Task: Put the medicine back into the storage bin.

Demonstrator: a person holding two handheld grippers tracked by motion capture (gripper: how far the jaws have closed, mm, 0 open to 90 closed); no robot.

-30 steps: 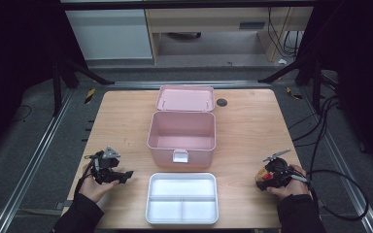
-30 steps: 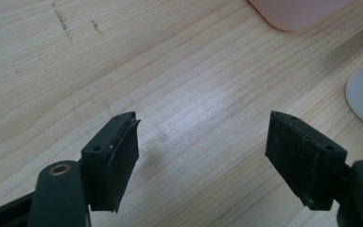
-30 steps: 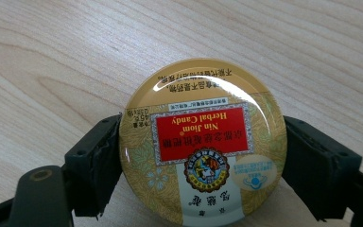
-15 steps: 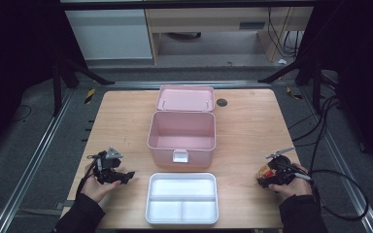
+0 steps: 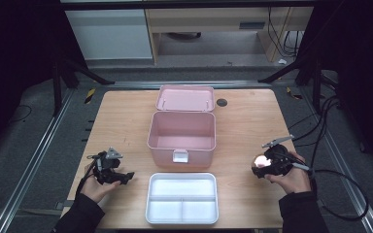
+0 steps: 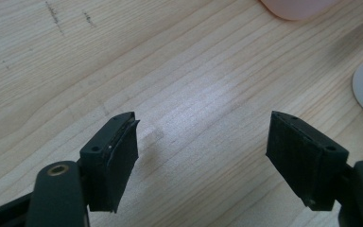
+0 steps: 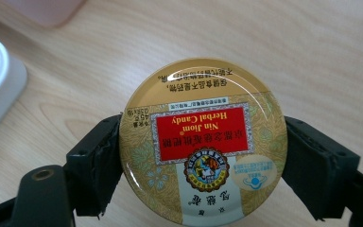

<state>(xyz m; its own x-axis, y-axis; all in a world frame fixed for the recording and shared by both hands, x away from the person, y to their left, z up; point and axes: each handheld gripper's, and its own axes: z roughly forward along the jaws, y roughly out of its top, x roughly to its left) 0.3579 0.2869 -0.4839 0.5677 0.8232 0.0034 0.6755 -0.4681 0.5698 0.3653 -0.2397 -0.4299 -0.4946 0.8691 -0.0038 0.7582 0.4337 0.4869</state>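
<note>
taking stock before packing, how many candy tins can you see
1: a round gold tin clamped between the right gripper jaws, above the table's right side. The pink box and white tray look empty.

A pale wooden table (image 5: 121, 121) carries an open pink box (image 5: 182, 133) at its middle, lid laid back, and a white divided tray (image 5: 182, 199) at the near edge, between the two sets of fingers. A small dark disc (image 5: 222, 102) lies beside the lid.
</note>
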